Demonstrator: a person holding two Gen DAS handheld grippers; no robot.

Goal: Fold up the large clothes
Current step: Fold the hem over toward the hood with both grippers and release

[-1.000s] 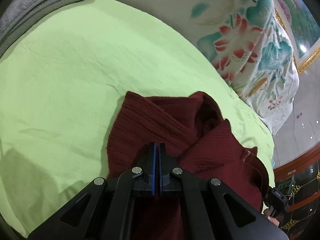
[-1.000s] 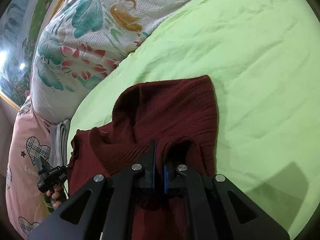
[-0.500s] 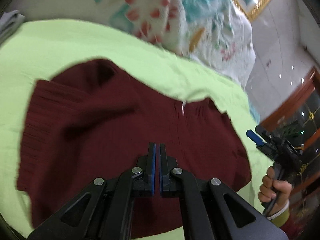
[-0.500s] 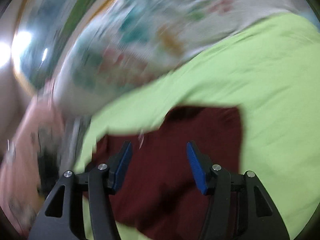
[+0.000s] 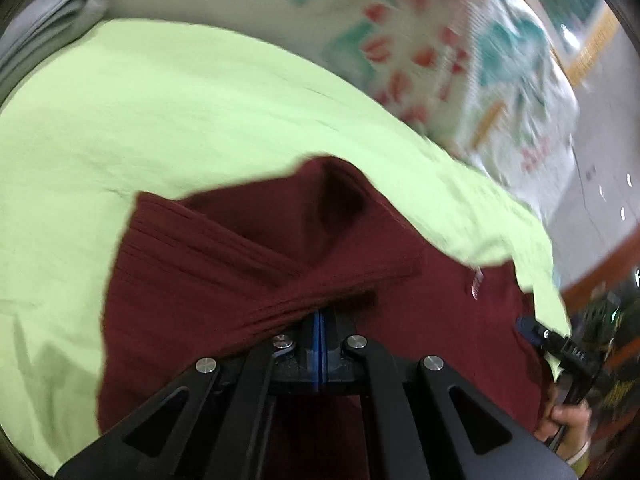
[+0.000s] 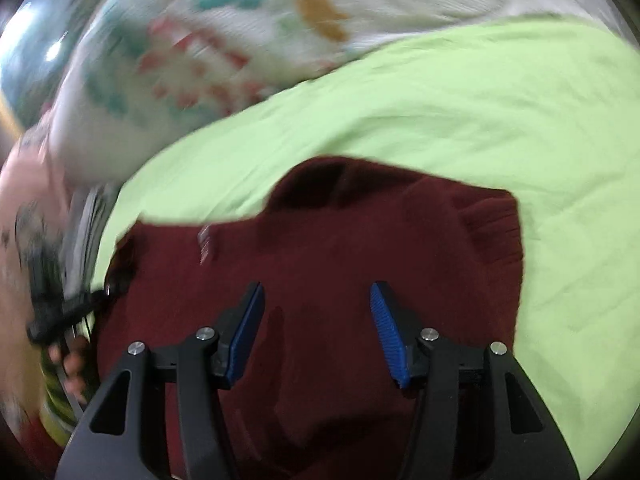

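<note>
A folded grey blanket [image 5: 44, 36] lies at the far left edge of the green sheet [image 5: 160, 128]. On the sheet, near its middle, lies the dark red sweater [image 5: 248, 248]. The left gripper [image 5: 320, 320] has its jaws pressed together on a ribbed fold of the sweater, lifting it. A floral quilt [image 5: 440, 52] is bunched along the far side. The right gripper [image 6: 316, 312] hangs over the sweater's flat body with its jaws wide apart, holding nothing.
</note>
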